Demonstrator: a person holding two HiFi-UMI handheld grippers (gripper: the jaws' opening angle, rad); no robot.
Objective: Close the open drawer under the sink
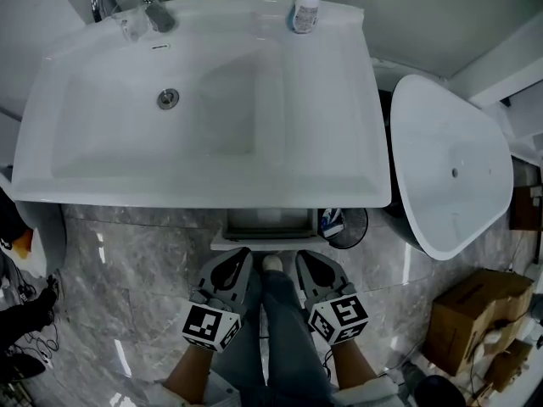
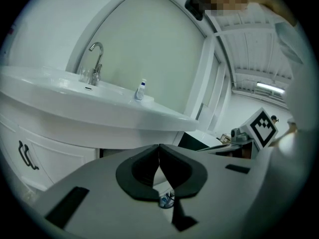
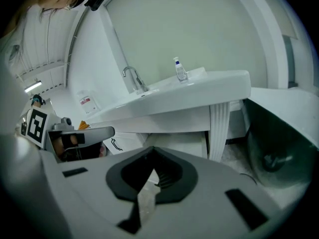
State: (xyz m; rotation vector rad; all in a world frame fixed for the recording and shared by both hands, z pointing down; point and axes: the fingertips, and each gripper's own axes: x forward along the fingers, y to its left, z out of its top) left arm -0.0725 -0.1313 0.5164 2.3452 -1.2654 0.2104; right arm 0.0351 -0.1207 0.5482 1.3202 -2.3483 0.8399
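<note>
Jaws together, empty: left hand-held gripper (image 1: pixel 243 258), right hand-held gripper (image 1: pixel 302 259).

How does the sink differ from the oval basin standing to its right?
The sink is rectangular with a flat rim carrying a faucet and a bottle; the oval basin is rounded, its rim bare. The sink's outside is white, the oval basin's dark. Both are white inside, each with a drain.

**Washroom layout, seen from above**

Sink (image 1: pixel 204 100): upper centre of frame.
Faucet (image 1: pixel 157 13): upper left, on the sink's back rim.
Bottle (image 1: pixel 305 5): top centre-right, on the same rim.
Drawer (image 1: pixel 267 225): centre, under the sink's front edge.
Bathtub (image 1: pixel 450 164): right of the sink.
Cardboard boxes (image 1: pixel 475 316): lower right.
Left gripper (image 1: pixel 238 257) and right gripper (image 1: pixel 305 259): bottom centre, side by side below the drawer.
</note>
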